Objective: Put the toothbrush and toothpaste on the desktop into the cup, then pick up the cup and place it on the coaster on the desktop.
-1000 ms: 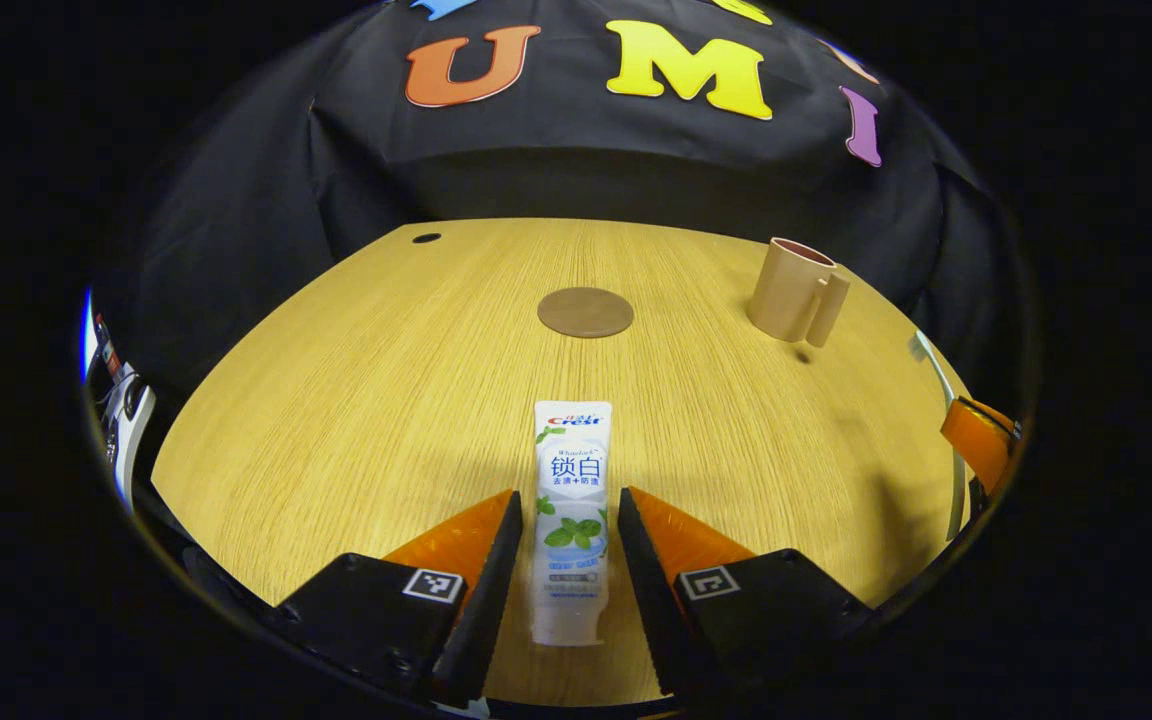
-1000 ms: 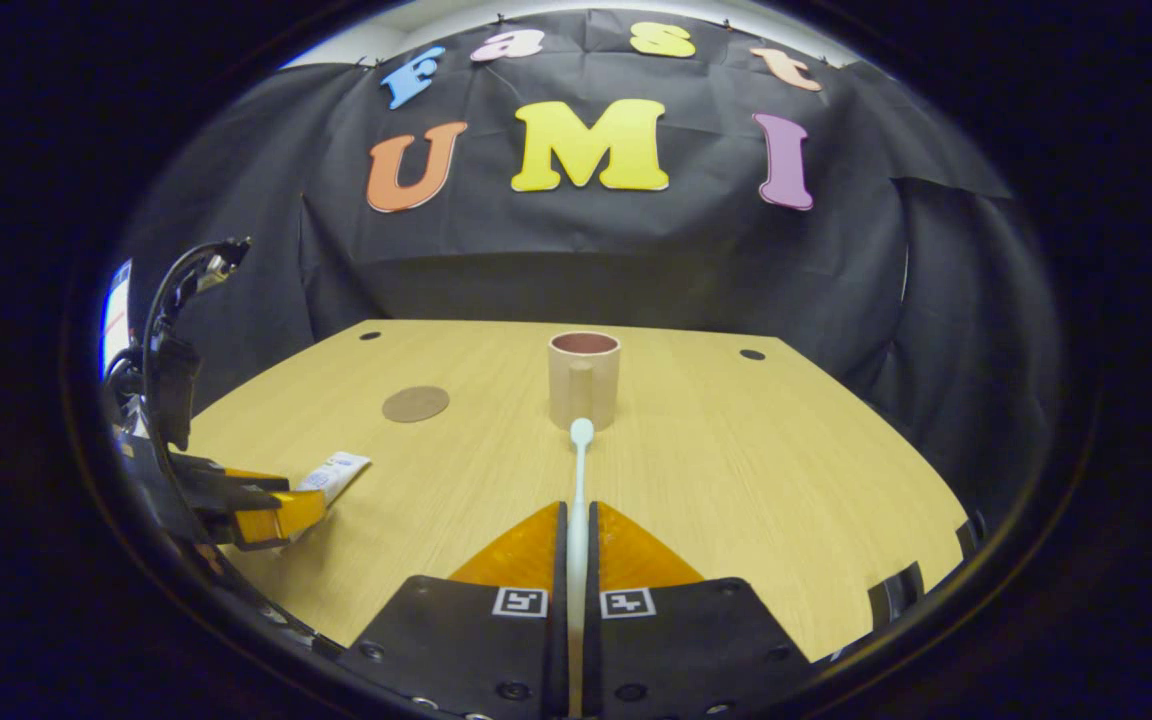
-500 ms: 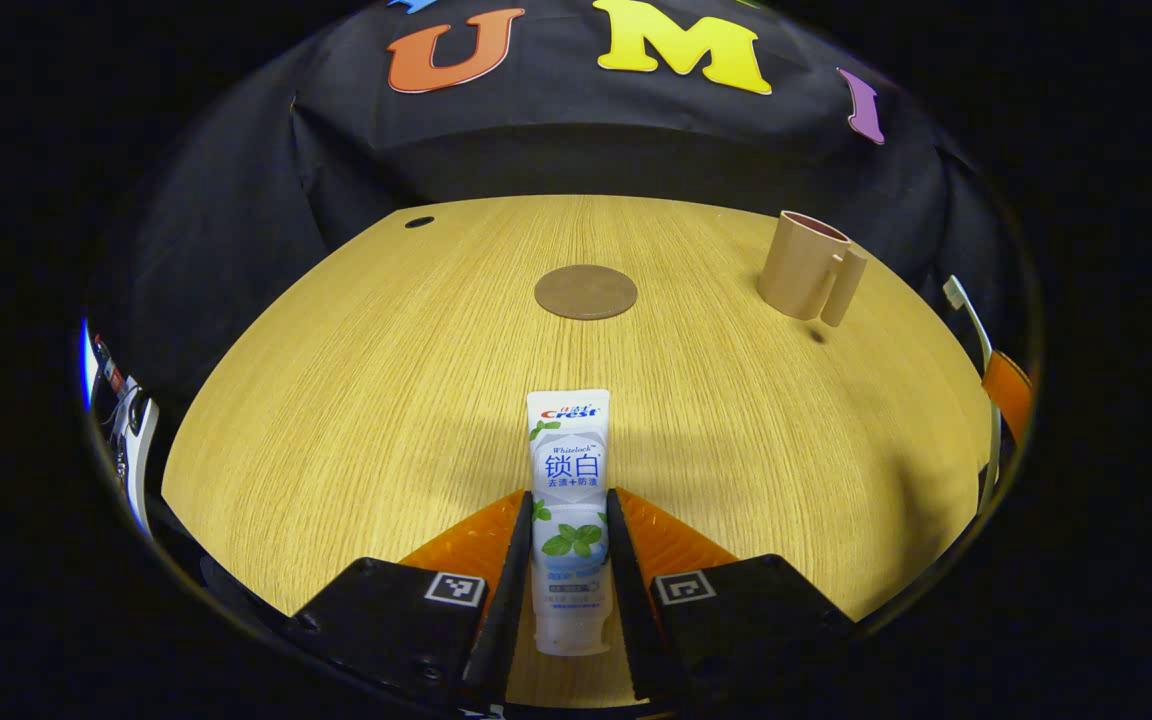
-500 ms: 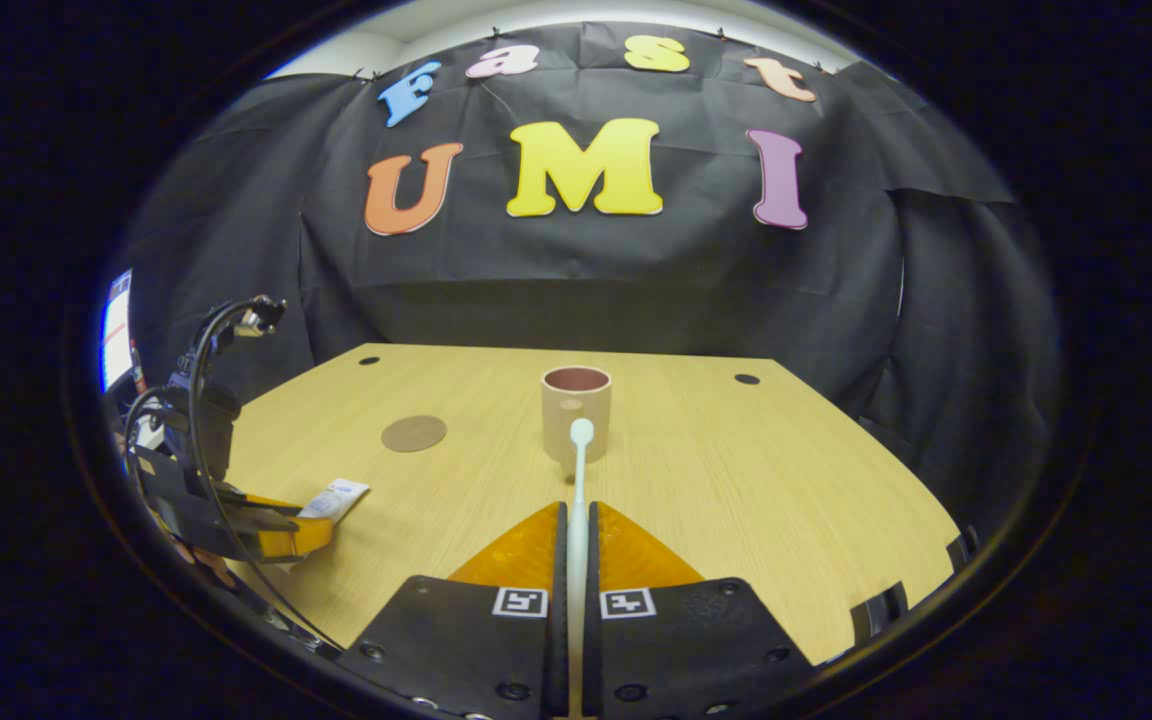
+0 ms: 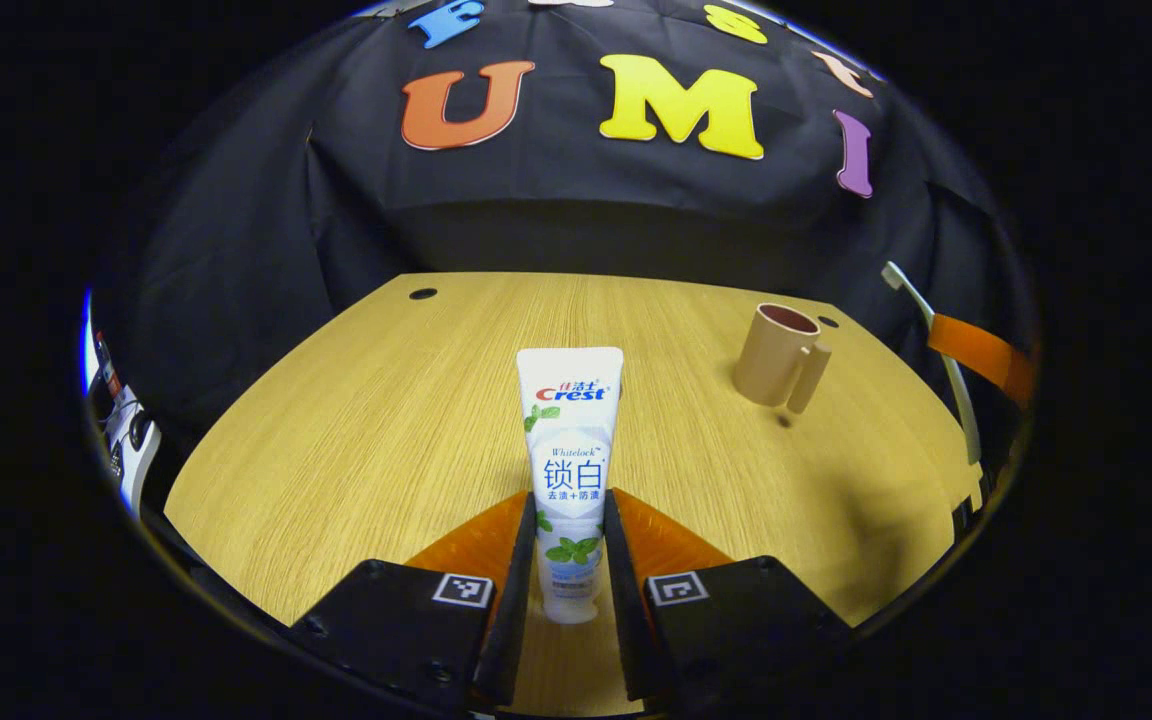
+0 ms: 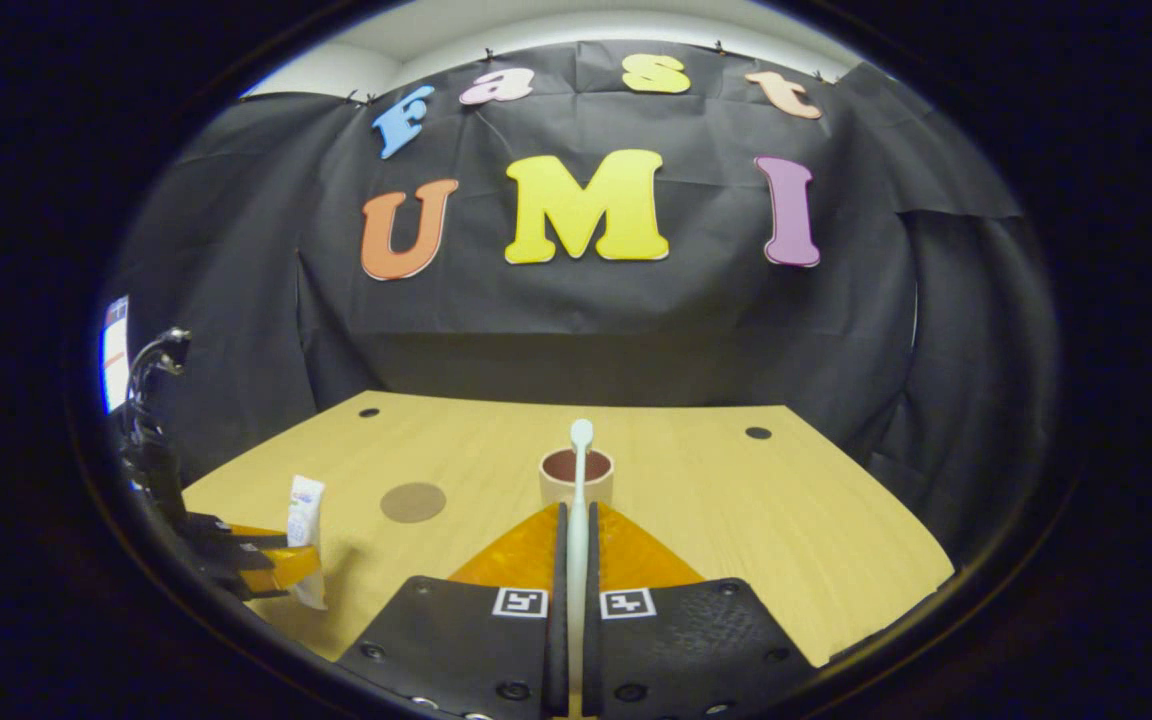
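My left gripper [image 5: 568,505] is shut on the white toothpaste tube [image 5: 570,440], which stands lifted off the wooden desktop [image 5: 376,420], crimped end up. The tan cup [image 5: 776,355] with a handle stands to the right of it. My right gripper [image 6: 574,515] is shut on the white toothbrush [image 6: 577,480], held above the desktop [image 6: 736,500] with its head pointing over the cup [image 6: 596,480]. The round brown coaster [image 6: 413,502] lies left of the cup. In the right gripper view the left gripper [image 6: 271,575] holds the tube [image 6: 305,510] at the far left.
Black cloth walls close in the desktop at the back and sides. Small dark holes [image 6: 758,433] mark the desktop's far corners. Cables and equipment [image 6: 141,420] sit past the left edge. The right gripper's finger [image 5: 981,355] and toothbrush [image 5: 921,305] show at the right edge of the left gripper view.
My left gripper closed on the toothpaste and lifted it off the desktop, tilting it upward. My right gripper rose with the toothbrush, so the cup sits lower in its view.
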Action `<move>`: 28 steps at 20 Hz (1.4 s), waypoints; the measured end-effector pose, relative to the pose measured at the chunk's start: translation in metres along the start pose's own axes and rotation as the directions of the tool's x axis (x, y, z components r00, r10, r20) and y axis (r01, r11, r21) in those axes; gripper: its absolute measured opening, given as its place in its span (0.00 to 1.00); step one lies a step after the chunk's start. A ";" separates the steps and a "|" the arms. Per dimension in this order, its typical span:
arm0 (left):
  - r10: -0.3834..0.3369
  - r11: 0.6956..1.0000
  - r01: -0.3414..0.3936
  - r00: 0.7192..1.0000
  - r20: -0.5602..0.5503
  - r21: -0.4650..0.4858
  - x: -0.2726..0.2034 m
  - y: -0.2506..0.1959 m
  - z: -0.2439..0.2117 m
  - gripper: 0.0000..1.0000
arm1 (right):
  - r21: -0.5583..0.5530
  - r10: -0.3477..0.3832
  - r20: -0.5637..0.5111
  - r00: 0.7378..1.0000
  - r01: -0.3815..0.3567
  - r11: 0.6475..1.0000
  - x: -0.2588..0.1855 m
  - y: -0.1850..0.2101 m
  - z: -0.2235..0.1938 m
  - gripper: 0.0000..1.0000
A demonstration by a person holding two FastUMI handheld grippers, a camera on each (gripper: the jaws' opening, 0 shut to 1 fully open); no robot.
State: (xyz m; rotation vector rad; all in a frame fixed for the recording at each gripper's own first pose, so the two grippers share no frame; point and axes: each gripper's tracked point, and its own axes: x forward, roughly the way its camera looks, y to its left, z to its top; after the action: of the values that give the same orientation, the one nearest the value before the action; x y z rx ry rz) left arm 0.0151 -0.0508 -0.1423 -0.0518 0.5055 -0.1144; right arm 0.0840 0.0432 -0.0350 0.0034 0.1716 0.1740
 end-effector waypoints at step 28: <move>-0.175 0.984 0.171 0.977 0.121 0.043 0.007 -0.049 0.038 0.42 | 0.027 0.142 0.177 0.974 -0.149 0.988 0.210 -0.004 0.052 0.02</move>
State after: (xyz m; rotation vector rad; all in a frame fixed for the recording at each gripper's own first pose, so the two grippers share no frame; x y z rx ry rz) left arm 0.0348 -0.0998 -0.1090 -0.0712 0.3737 -0.2880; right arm 0.2974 0.0760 -0.0199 0.0716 -0.0007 0.3157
